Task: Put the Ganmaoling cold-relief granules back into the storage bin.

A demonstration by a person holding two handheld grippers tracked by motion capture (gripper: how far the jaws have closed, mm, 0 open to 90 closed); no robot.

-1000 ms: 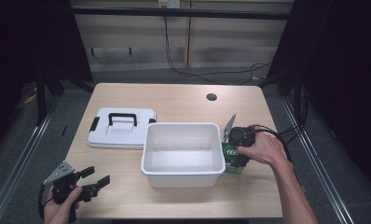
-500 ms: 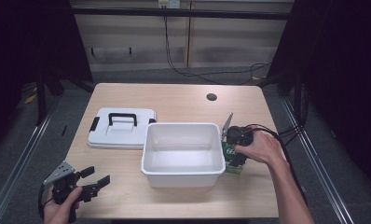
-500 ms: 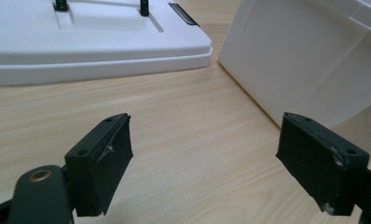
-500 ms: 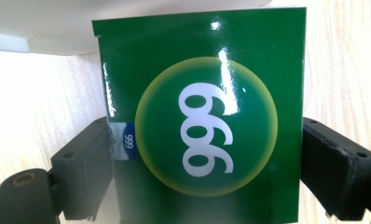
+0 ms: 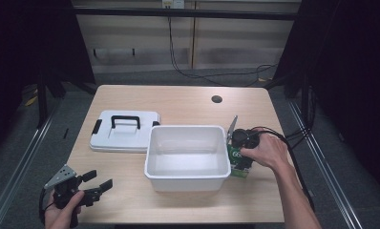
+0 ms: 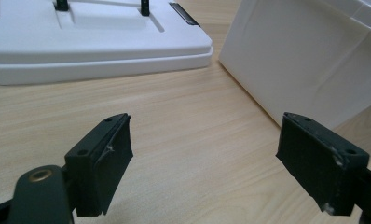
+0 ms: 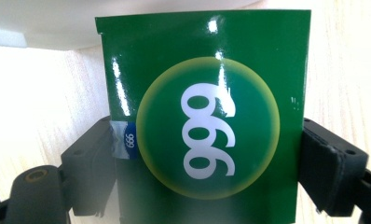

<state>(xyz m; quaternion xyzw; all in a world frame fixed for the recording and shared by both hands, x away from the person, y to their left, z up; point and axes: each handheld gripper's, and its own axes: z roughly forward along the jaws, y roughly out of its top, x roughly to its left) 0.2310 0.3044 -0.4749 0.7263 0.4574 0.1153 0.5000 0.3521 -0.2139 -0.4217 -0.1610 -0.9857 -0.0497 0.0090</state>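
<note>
A green box (image 7: 202, 116) is clamped by the right gripper (image 5: 241, 151) just right of the white bin (image 5: 187, 155); the left gripper (image 5: 93, 183) is held wide apart over the tabletop (image 5: 188, 102).

On the wooden surface (image 5: 188, 102), a flat white plastic lid (image 5: 123, 132) lies left of an open white plastic tub (image 5: 186, 176); a green cardboard box (image 5: 237, 161) stands against the tub's right wall.

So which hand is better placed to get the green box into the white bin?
Right. Its gripper has its fingers closed on the green box beside the white bin; the left gripper sits open, apart from both.
</note>
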